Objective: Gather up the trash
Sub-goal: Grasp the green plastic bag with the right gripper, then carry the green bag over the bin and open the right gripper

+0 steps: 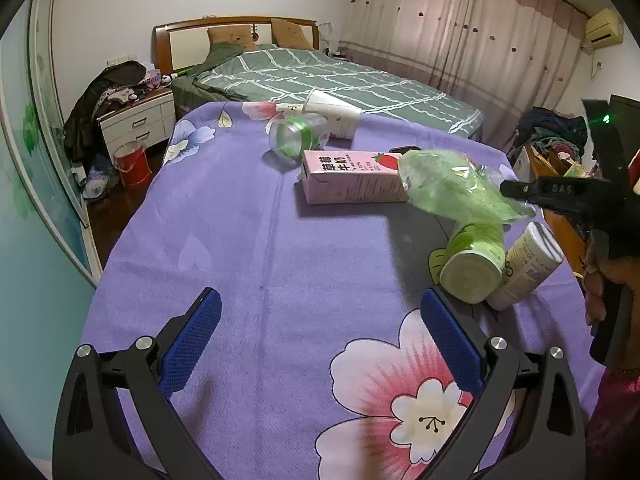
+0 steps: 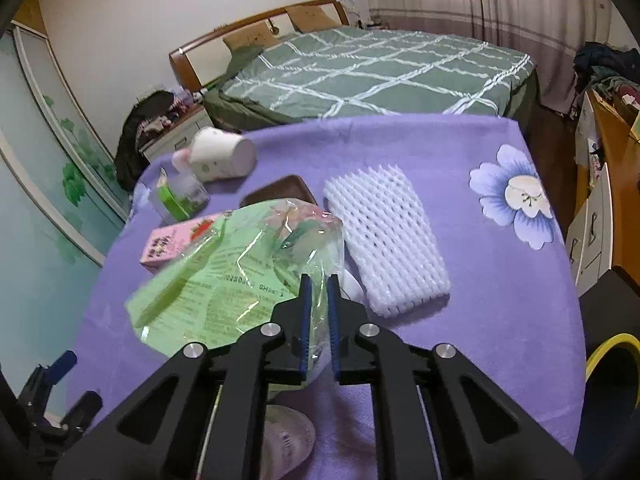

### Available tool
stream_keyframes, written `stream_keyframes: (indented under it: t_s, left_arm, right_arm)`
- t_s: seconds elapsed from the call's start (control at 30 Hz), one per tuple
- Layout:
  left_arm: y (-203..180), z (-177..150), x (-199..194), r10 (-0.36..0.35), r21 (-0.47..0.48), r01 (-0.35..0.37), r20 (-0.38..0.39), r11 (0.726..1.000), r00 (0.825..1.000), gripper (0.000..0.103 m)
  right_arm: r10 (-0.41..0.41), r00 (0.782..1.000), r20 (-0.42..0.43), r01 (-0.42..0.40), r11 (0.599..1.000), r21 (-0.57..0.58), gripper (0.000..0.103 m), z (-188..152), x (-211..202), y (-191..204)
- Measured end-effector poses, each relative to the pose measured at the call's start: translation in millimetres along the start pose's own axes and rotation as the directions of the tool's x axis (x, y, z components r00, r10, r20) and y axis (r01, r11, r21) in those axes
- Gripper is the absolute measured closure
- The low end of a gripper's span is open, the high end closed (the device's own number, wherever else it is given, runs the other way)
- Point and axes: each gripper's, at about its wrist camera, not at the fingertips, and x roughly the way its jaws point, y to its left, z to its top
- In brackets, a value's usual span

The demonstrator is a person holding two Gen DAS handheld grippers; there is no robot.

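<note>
My right gripper (image 2: pixel 319 280) is shut on a crumpled green plastic wrapper (image 2: pixel 212 284) and holds it above the purple flowered table cloth (image 2: pixel 460 148); the wrapper (image 1: pixel 452 184) and the right gripper (image 1: pixel 508 188) also show in the left wrist view. My left gripper (image 1: pixel 320 300) is open and empty, low over the cloth. On the cloth lie a pink strawberry milk carton (image 1: pixel 352 178), a clear bottle with a green label (image 1: pixel 298 134), a white paper cup (image 1: pixel 332 112), a green cup (image 1: pixel 476 264), a white tube (image 1: pixel 524 268) and a white foam net (image 2: pixel 386 240).
A green checked bed (image 1: pixel 332 76) stands beyond the table. A bedside cabinet (image 1: pixel 138 120) piled with clothes and a red bucket (image 1: pixel 132 164) are at the left. A yellow-rimmed bin (image 2: pixel 612 376) sits at the table's right. A dark tray (image 2: pixel 280 194) lies behind the wrapper.
</note>
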Motion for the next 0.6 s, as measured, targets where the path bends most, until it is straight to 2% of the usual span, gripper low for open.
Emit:
stream_keyframes:
  t_s: [0.27,0.47,0.6]
  left_arm:
    - [-9.1,-0.5,-11.6,-0.009,0.025,0.008,0.026,1.000,1.000,0.005]
    - [-26.7,-3.3,-19.5,-0.034,0.056,0.032,0.032,0.998,0.999,0.005]
    - [-42.1,-5.4,-24.3,-0.053,0.087,0.050,0.035,0.995,0.998,0.005]
  right_arm:
    - [0.026,0.993,0.113,-0.029,0.999,0.030,0.095,4.3,-50.9,-6.1]
    - [-0.011,0.986,0.165,-0.001,0.997,0.075,0.095,-10.0,-89.5,-30.5]
    - [-0.057,0.981,0.184,0.029,0.988,0.149,0.095,-31.1,-114.4,-65.2]
